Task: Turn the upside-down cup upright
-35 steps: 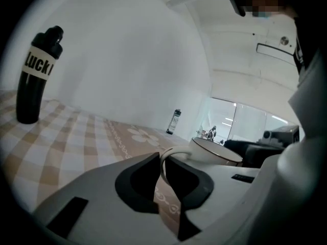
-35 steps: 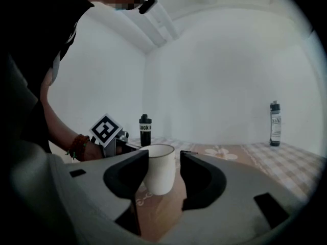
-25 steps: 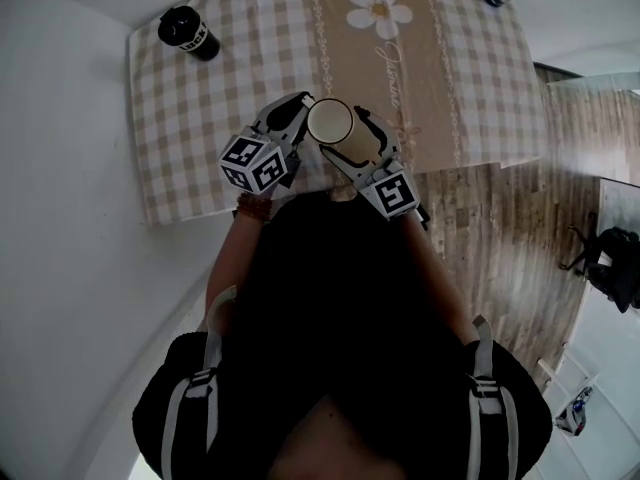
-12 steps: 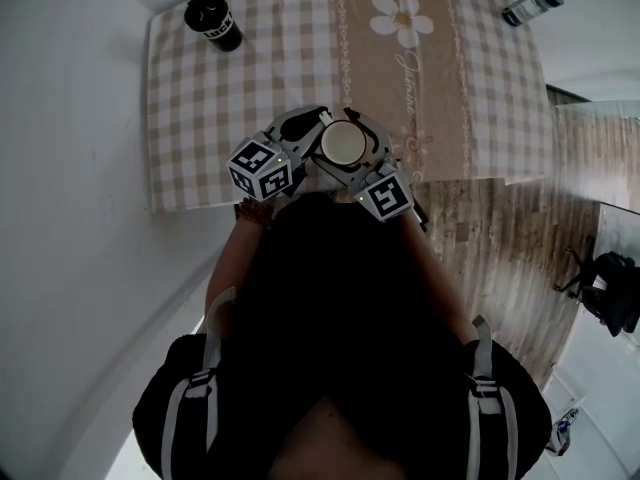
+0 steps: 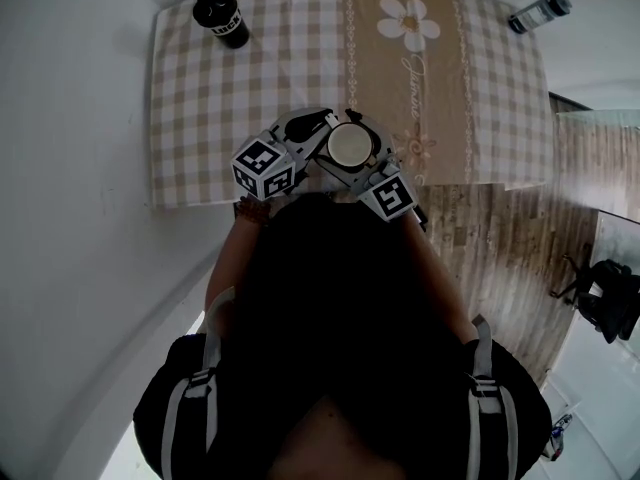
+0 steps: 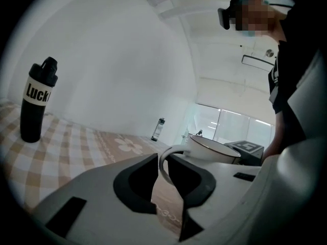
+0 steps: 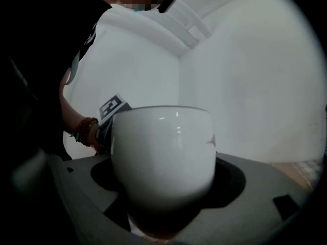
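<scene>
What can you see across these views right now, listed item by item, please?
cup: one, white, upright, between both grippers near the table's front edge
tablecloth: one, beige-and-white check with a flower band, covering the table
black bottle: one, black with a white label, far left corner
small bottle: one, dark, far right corner
floor: wood-look, right of the table
chair: apparently one, black, right edge
left gripper: one, grey, jaws opening, cup's handle between them
right gripper: one, grey, shut on the cup's body
torso: one, black top, pale shoulder straps
</scene>
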Demonstrator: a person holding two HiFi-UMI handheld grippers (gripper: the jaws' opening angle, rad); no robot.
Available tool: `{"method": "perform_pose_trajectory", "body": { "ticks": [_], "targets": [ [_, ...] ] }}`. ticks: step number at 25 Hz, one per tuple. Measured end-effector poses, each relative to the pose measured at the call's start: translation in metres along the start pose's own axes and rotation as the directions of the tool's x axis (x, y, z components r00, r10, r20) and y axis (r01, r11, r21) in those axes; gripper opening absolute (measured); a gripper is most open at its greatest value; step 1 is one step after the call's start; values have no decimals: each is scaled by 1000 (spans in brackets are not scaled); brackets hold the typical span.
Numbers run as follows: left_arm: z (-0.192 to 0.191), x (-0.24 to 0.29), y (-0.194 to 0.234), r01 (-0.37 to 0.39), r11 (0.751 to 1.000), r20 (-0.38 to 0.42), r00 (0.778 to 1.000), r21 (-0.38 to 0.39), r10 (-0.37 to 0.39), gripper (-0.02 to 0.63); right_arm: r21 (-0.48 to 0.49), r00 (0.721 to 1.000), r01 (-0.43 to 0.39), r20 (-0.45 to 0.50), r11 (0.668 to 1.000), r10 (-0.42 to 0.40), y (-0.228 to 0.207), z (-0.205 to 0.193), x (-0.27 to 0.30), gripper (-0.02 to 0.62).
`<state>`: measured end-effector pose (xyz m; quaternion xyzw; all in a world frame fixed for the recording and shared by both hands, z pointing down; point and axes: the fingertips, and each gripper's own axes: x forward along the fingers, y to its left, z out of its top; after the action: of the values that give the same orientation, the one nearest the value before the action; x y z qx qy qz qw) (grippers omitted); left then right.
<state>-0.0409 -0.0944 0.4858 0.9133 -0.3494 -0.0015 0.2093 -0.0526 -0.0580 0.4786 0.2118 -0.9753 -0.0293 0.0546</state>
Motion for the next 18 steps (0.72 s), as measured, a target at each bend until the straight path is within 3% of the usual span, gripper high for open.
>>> {"method": "perform_pose_trajectory", "body": {
  "ticks": [3,7,10,15,17,18],
  "targets": [
    [6,-7,4,31,999,21,999,-23,-31,118,45,1000,21,12,999,-22,-9,3,-5,416],
    [23,-31,27,-25,990,84,996,-141,37,121,-26,996,84,-33,996,-84,-27,-6,-13,414],
    [30,-36,24,-42,987,24,999,-158,46,121,-134,988,108,-93,985,-121,-30,-14,-14,414],
    [14,-20,-12,60,996,-152,986,-65,-69,121,-231,974,147,-134,962,-181,-28,-22,-9,414],
    [11,-17,-23,90,994,-178,979,-63,-100,95,-260,972,152,-134,953,-192,-29,-22,-8,414],
    [10,-15,-27,99,993,-186,976,-69,-111,129,-273,971,153,-136,950,-196,-30,-22,-8,414]
  ]
}}
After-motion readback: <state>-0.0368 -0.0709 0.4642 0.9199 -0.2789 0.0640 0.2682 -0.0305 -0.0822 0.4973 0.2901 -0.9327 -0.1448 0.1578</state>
